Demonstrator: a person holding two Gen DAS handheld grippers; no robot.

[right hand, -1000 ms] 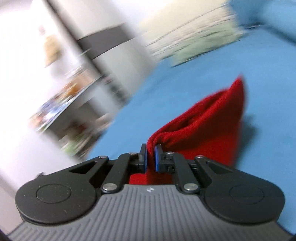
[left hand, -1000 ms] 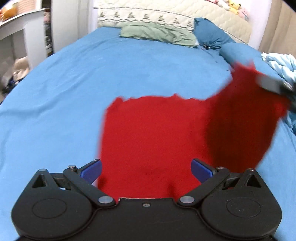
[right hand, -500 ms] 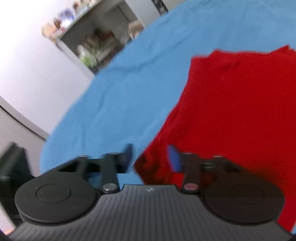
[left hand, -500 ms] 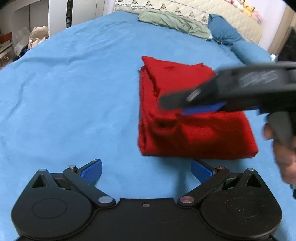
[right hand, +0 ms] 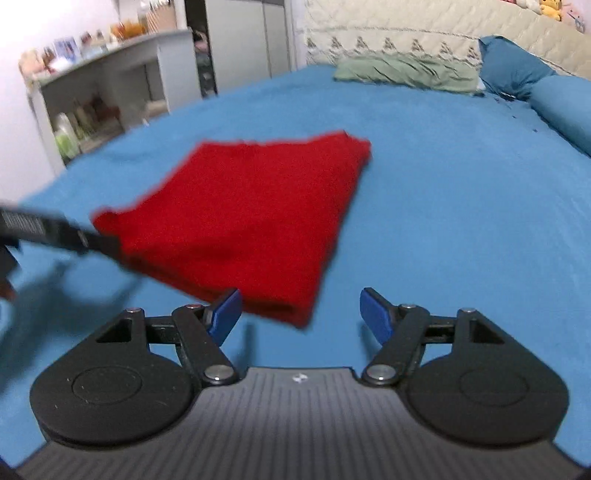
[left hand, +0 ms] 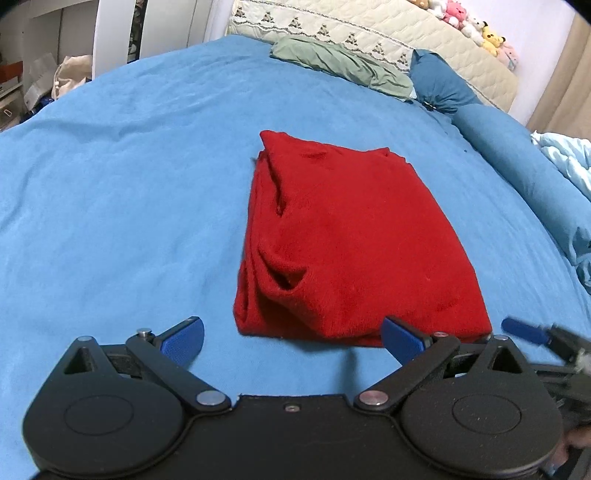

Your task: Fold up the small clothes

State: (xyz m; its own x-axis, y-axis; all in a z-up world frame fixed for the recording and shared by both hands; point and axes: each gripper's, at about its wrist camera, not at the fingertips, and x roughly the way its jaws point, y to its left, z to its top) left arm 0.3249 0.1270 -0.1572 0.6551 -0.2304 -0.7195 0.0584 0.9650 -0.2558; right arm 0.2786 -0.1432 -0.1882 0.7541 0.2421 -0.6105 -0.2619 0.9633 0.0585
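Note:
A red garment (left hand: 351, 243) lies folded into a compact rectangle on the blue bed sheet (left hand: 122, 206). It also shows in the right wrist view (right hand: 243, 221), blurred. My left gripper (left hand: 293, 341) is open and empty, just short of the garment's near edge. My right gripper (right hand: 301, 315) is open and empty, its jaws spread at the garment's near corner. A blue fingertip (left hand: 519, 330) of the right gripper shows at the right edge of the left wrist view. The left gripper's dark body (right hand: 48, 230) shows at the left of the right wrist view.
A green folded cloth (left hand: 343, 68) and a dark blue pillow (left hand: 441, 90) lie near the quilted headboard (left hand: 388, 26). A blue bolster (left hand: 517, 170) and a pale blue duvet (left hand: 569, 155) lie on the right. Shelves (right hand: 103, 99) stand left of the bed.
The right gripper carried a flap of the red garment over, let it go and opened. It then drew back to the near side. The garment now lies folded in a rectangle.

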